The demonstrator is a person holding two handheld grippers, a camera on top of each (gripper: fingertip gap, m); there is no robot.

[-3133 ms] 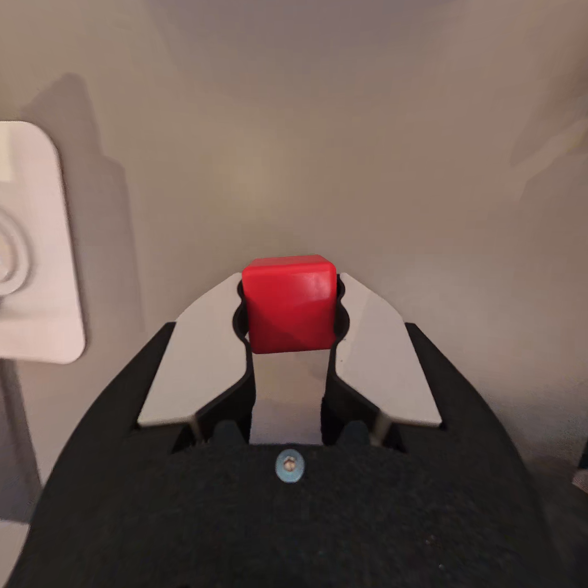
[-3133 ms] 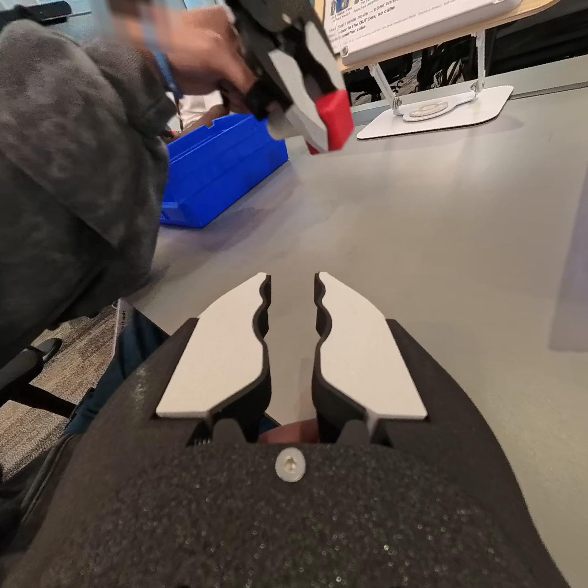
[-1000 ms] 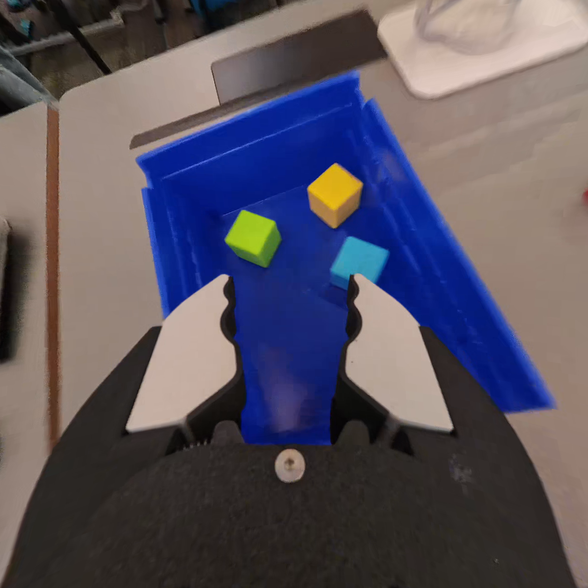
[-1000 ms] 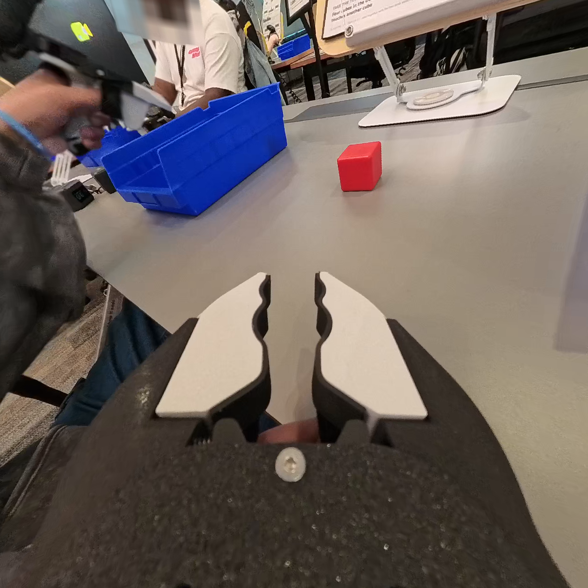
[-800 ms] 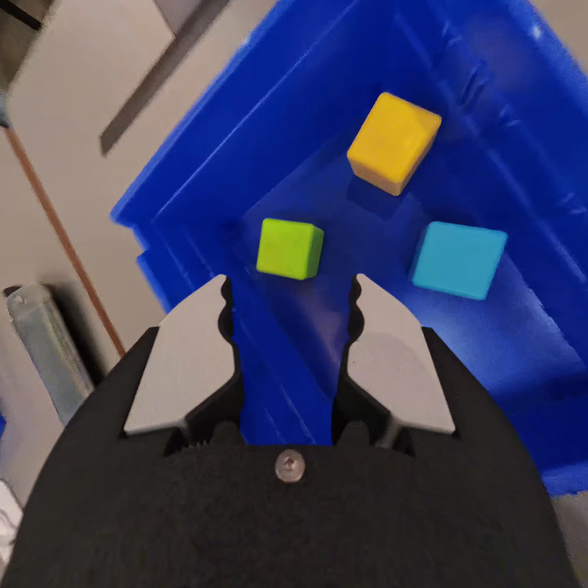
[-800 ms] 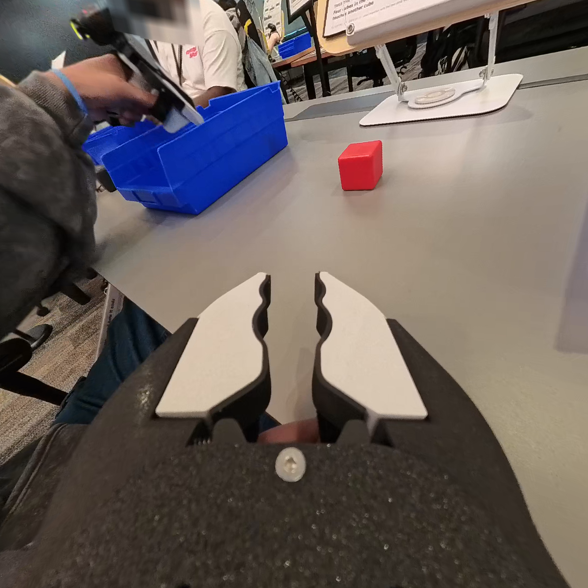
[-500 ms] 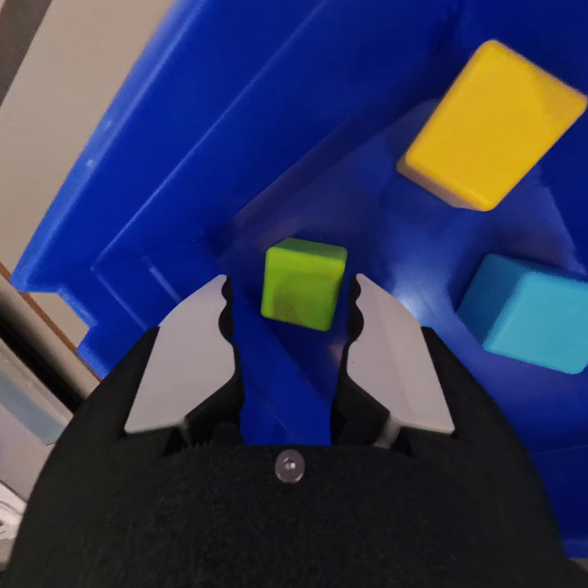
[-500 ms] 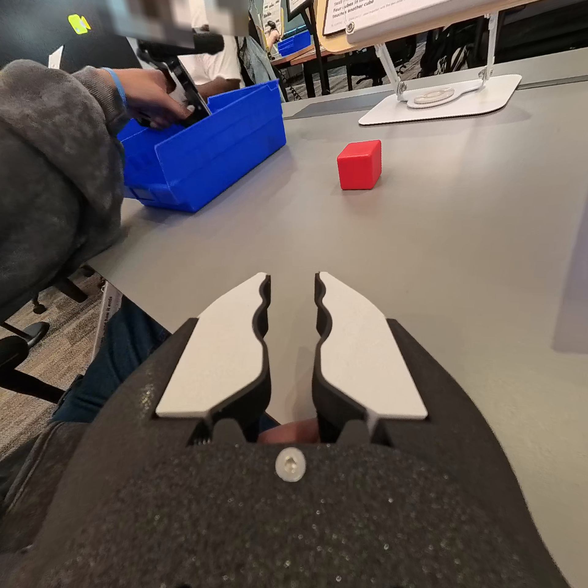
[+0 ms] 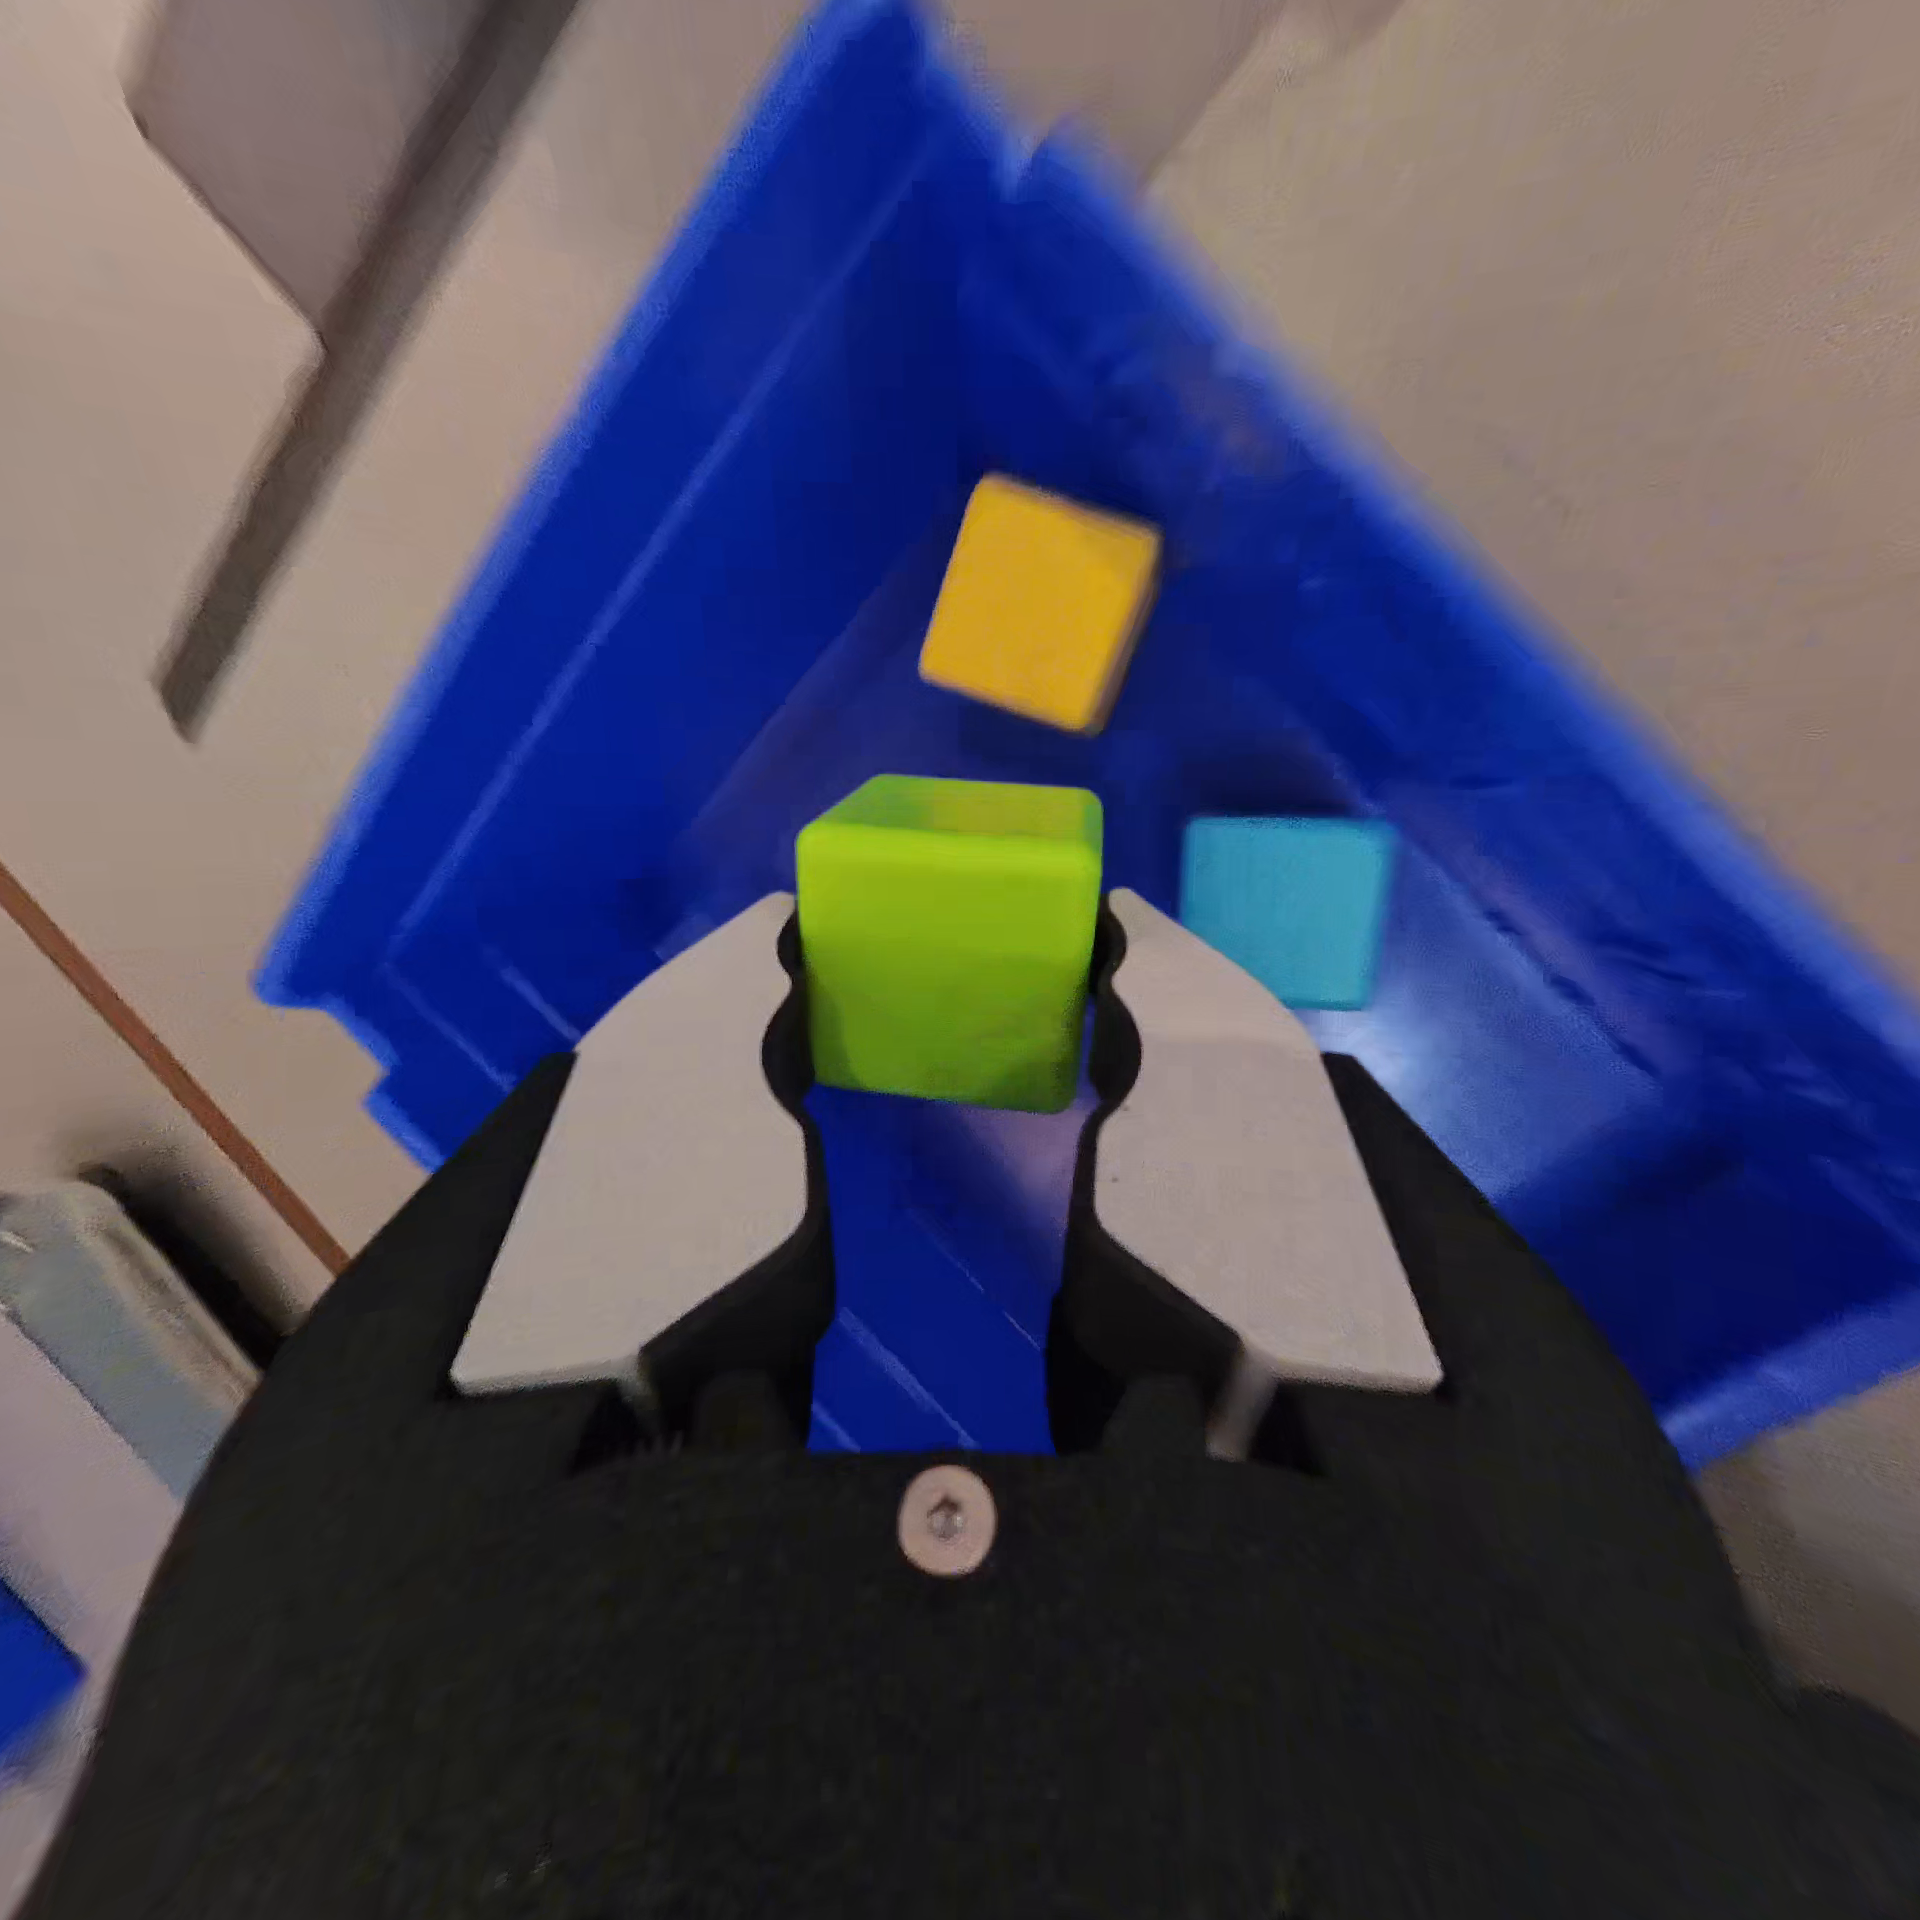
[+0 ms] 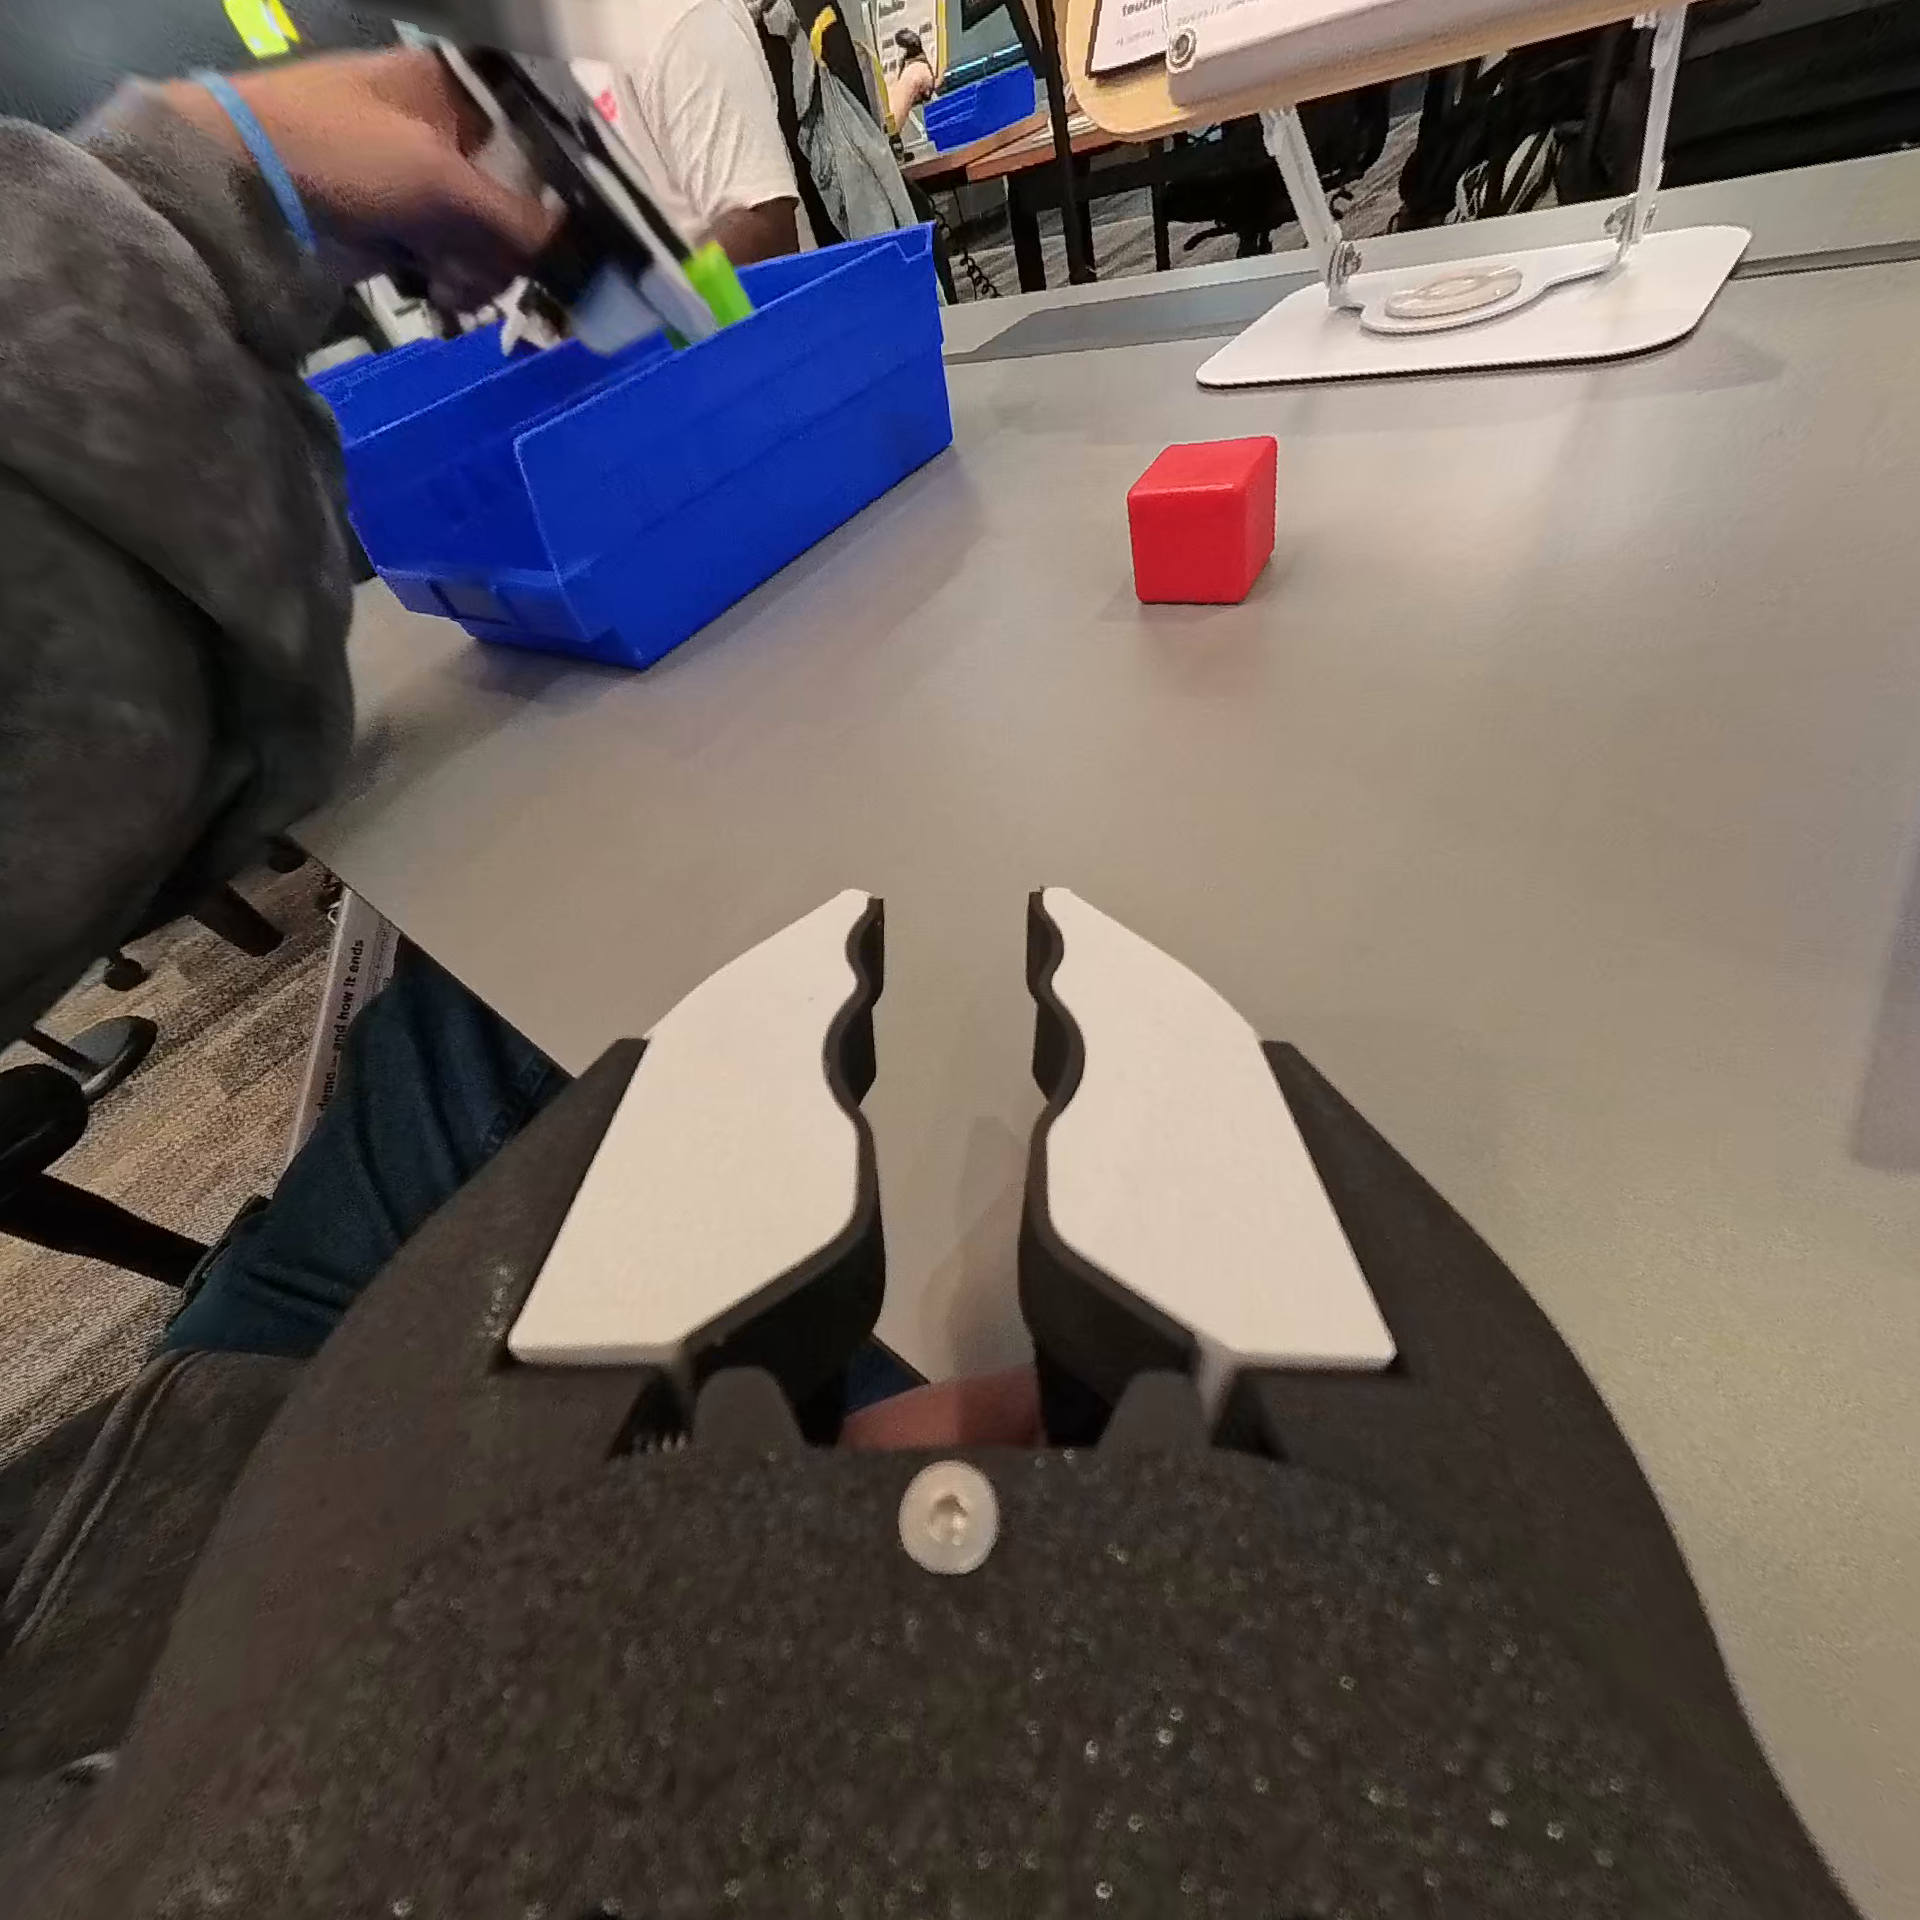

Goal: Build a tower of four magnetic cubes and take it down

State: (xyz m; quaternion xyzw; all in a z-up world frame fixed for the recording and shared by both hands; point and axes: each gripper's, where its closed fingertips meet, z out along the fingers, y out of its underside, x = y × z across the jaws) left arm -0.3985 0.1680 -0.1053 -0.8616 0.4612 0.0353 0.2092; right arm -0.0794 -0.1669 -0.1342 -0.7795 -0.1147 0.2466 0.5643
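My left gripper [image 9: 945, 920] is shut on a green cube [image 9: 943, 940] and holds it above the blue bin [image 9: 644, 644]. A yellow cube [image 9: 1039, 603] and a light blue cube [image 9: 1283, 909] lie on the bin floor below. In the right wrist view the left gripper shows far off with the green cube [image 10: 715, 278] over the blue bin [image 10: 675, 478]. A red cube [image 10: 1203, 520] stands alone on the grey table [image 10: 1351, 831]. My right gripper [image 10: 954, 914] is open a little and empty, low over the table's near edge.
A white stand base [image 10: 1475, 312] sits at the back right of the table. A person's grey sleeve [image 10: 156, 499] fills the left of the right wrist view. Another person in a white shirt [image 10: 717, 135] sits behind the bin.
My left gripper has closed on the green cube and lifted it up out of the bin. The right gripper has not moved.
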